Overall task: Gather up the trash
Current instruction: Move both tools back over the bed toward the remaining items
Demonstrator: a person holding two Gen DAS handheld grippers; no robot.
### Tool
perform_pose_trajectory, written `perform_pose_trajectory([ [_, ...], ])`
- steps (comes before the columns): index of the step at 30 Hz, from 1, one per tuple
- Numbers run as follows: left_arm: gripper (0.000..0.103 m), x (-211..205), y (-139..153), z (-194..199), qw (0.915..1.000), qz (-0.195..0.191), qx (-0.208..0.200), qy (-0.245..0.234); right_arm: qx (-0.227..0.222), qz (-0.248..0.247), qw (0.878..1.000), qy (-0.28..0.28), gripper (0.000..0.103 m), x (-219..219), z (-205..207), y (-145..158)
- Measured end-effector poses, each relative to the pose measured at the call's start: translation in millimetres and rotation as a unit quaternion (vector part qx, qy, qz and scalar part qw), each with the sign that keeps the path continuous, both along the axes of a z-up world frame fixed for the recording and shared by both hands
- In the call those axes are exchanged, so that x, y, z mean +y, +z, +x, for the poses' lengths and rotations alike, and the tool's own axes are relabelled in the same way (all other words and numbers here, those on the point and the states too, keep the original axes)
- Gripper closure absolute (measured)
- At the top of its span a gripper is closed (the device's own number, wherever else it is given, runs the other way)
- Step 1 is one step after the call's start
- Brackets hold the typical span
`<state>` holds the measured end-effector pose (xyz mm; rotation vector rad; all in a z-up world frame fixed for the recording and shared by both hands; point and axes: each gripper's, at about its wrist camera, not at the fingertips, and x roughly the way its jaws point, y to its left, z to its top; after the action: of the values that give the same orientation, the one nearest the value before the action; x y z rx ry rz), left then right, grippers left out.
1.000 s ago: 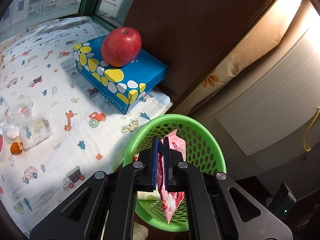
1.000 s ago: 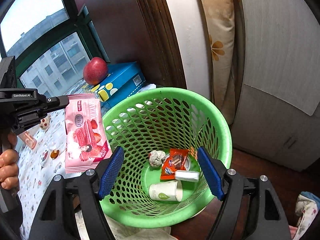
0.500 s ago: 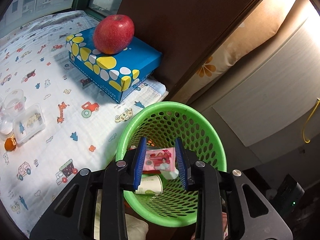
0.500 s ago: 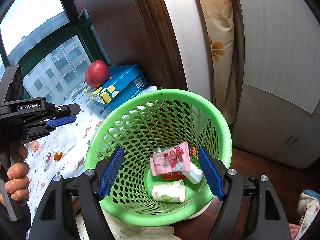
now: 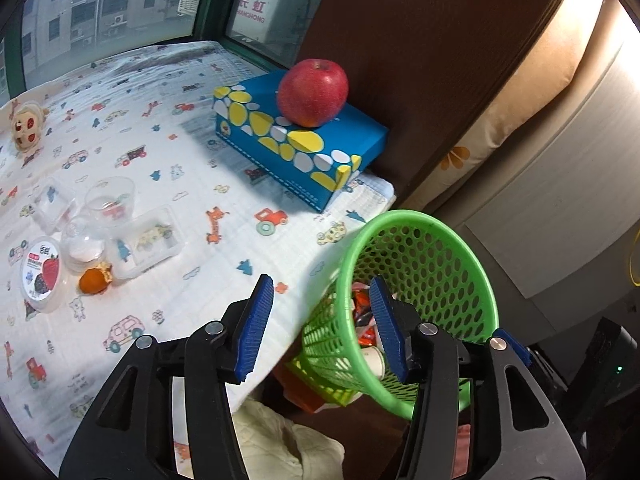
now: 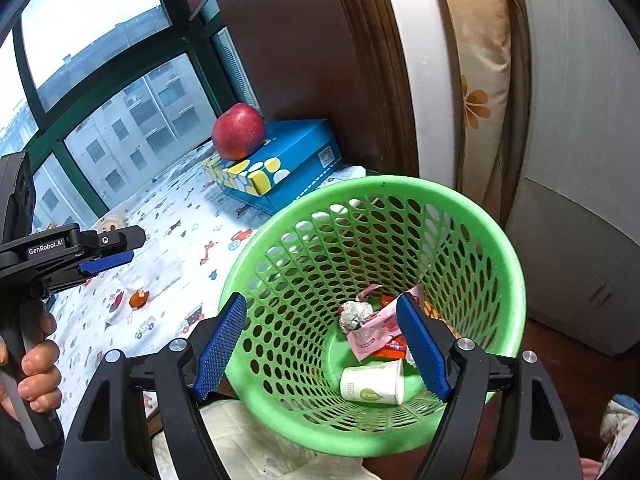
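The left gripper (image 5: 322, 322) has just been opening its jaws, now empty; the right gripper (image 6: 324, 346) stands released. The pink wrapper (image 6: 370, 330) lies inside the green basket (image 6: 516, 280). Risk: the orange scrap (image 5: 94, 280) sits against clear containers (image 5: 146, 242), so a careless grasp may scatter them.

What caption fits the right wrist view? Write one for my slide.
Open right gripper over the green basket, the pink wrapper lying inside among other trash.

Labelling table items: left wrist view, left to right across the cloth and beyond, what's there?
Strawberry-label cup → orange scrap → clear tray → blue box with apple on it → green basket.
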<state>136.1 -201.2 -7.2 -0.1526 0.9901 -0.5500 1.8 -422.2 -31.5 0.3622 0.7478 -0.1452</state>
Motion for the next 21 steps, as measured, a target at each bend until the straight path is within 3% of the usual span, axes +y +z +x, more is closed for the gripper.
perform_pose_trajectory([
  [7, 0.046, 61, -6, 11, 0.9982, 0.019, -0.008, 0.056, 0.001, -0.005, 0.999, 0.048, 0.028, 42, 25, 3],
  [17, 0.035, 155, -25, 28, 0.9864, 0.095, -0.030, 0.130, 0.007, -0.013, 0.993, 0.117, 0.028, 105, 63, 1],
  [21, 0.029, 182, -37, 35, 0.9826, 0.122, -0.029, 0.137, 0.011, -0.014, 0.990, 0.139, 0.028, 126, 73, -1],
])
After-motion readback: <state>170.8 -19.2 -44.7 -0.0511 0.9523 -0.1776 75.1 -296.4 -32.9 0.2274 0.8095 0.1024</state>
